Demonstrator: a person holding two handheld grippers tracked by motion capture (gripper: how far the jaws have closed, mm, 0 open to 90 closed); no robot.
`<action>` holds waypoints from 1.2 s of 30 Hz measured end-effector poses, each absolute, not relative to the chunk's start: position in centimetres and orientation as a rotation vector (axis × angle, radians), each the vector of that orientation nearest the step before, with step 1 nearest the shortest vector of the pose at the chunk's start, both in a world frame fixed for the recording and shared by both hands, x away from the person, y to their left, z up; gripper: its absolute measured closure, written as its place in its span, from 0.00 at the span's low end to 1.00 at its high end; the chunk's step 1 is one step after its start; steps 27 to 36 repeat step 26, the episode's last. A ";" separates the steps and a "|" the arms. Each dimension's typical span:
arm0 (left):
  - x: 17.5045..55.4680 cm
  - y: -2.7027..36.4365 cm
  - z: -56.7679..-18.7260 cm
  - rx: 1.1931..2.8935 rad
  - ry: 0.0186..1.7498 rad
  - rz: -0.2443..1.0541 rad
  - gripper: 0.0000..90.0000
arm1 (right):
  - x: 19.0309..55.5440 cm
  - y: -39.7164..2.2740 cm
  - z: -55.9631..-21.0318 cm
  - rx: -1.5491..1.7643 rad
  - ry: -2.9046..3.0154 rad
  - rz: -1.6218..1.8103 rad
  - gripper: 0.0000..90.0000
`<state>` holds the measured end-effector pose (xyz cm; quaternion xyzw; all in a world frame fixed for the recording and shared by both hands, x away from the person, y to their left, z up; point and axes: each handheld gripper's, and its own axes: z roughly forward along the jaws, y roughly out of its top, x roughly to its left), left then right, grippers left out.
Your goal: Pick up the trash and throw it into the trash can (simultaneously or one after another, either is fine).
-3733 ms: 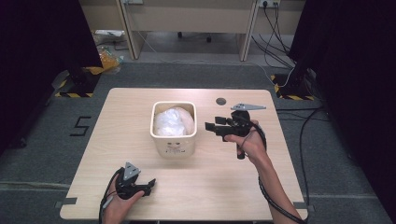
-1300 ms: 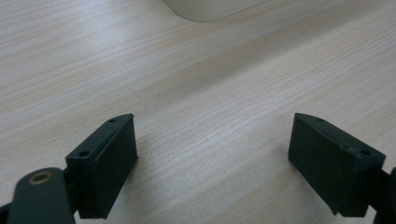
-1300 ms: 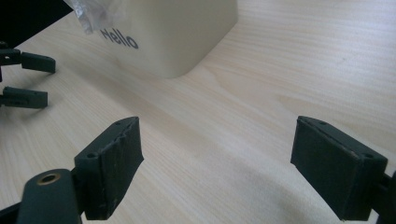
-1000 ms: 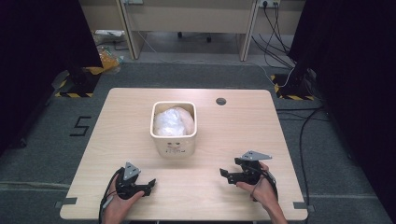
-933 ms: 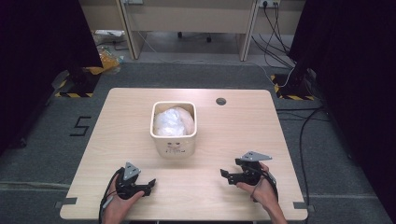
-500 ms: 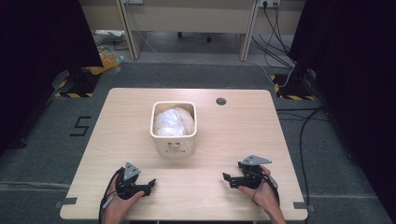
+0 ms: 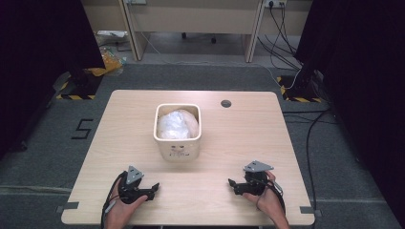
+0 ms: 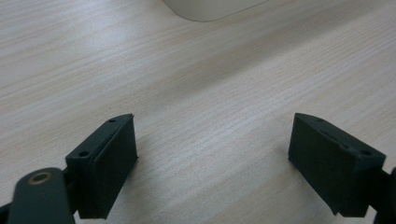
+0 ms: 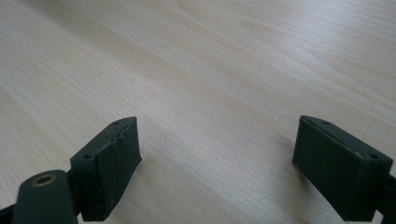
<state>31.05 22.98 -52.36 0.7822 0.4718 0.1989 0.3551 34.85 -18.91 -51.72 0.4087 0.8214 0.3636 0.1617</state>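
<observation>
From above, the wooden table (image 7: 239, 138) carries a cream-coloured bin (image 7: 177, 143) near its middle, a little left of centre, with a crumpled white bag (image 7: 177, 125) sitting inside it. Down at the near edge, the left gripper (image 7: 154, 187) rests low on the wood in the person's left hand (image 7: 125, 202), pointing right, jaws spread. Over on the other side, the right gripper (image 7: 231, 184) sits low in the right hand (image 7: 261, 196), pointing left toward the middle, jaws parted too. Both are well apart from the bin, which stands between them and farther back. A small dark round hole (image 7: 226, 103) shows in the tabletop behind the bin.

Now the left gripper view: the left gripper (image 8: 212, 154) has its two black jaws standing wide, bare wood grain between them and nothing held. The rounded base of the bin (image 8: 210, 8) peeks in at the top edge, some way ahead.

And the right gripper view: the right gripper (image 9: 217, 156) with jaws wide open as well, only pale table (image 9: 210, 70) running out in front, nothing gripped between the pads (image 9: 122, 156).
</observation>
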 end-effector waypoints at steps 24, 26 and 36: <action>31.1 23.0 -52.4 2.020 1.219 0.514 0.16 | 34.8 -18.5 -51.8 1.124 2.367 0.992 0.11; 31.0 23.0 -52.4 2.021 1.219 0.514 0.16 | 34.8 -18.5 -51.8 1.124 2.366 0.992 0.11; 31.0 23.0 -52.4 2.021 1.219 0.514 0.16 | 34.8 -18.5 -51.8 1.124 2.366 0.992 0.11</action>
